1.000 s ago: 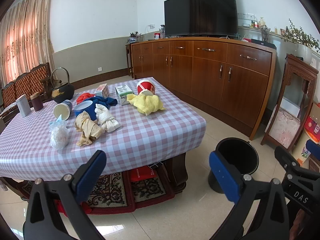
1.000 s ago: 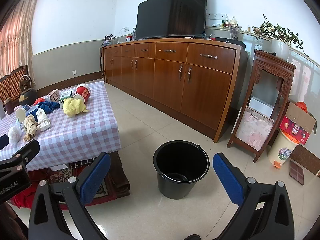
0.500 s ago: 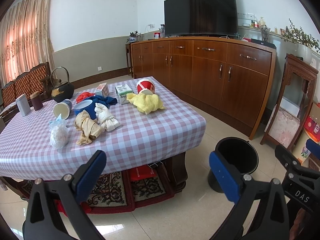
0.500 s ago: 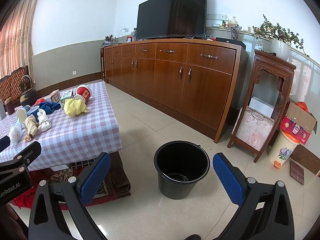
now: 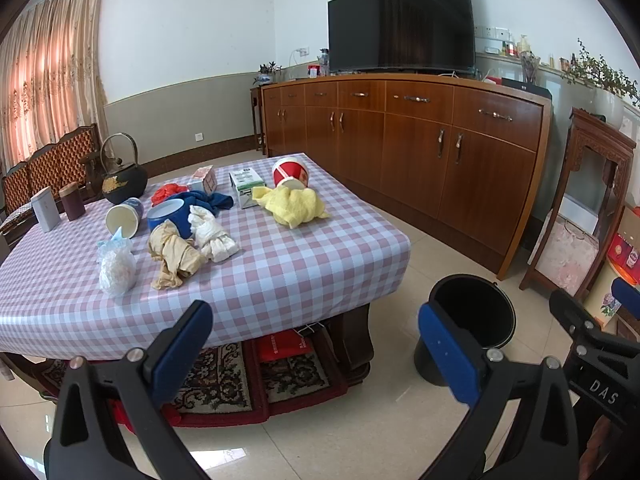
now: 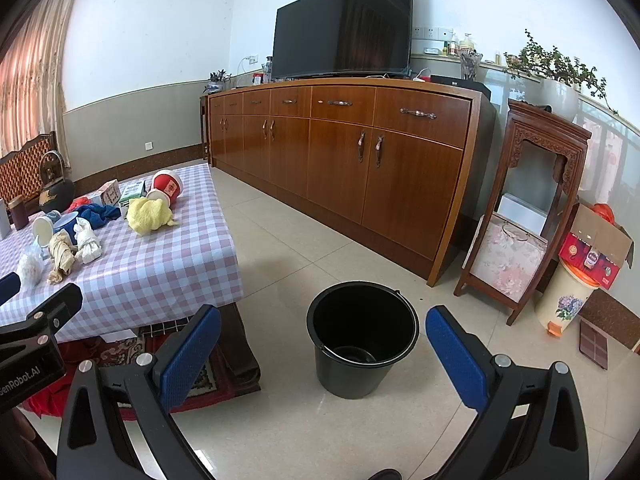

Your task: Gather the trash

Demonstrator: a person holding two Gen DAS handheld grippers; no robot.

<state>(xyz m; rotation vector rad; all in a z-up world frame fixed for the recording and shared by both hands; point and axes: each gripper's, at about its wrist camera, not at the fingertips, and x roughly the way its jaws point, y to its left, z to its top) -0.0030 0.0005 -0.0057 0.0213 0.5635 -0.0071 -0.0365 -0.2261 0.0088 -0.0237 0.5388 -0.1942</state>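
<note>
A low table (image 5: 280, 280) with a checked cloth holds loose trash: a yellow rag (image 5: 294, 206), a tan crumpled cloth (image 5: 176, 254), a white crumpled cloth (image 5: 212, 236), a clear plastic bag (image 5: 116, 266), tipped paper cups (image 5: 122, 220) and a red tub (image 5: 290, 172). A black bucket (image 6: 362, 340) stands empty on the floor right of the table; it also shows in the left wrist view (image 5: 474, 320). My left gripper (image 5: 316, 344) is open and empty, in front of the table's near edge. My right gripper (image 6: 322, 348) is open and empty, facing the bucket.
A long wooden sideboard (image 6: 360, 160) with a TV (image 6: 344, 44) lines the far wall. A carved wooden stand (image 6: 532, 216), a cardboard box (image 6: 596, 248) and a flowered bin (image 6: 568, 304) stand at the right. A kettle (image 5: 120, 180), tins and small boxes sit on the table's far side. A patterned rug (image 5: 224, 384) lies under the table.
Both views have shifted very slightly; the table sits a touch nearer in the right wrist view. Both grippers stay open and empty.
</note>
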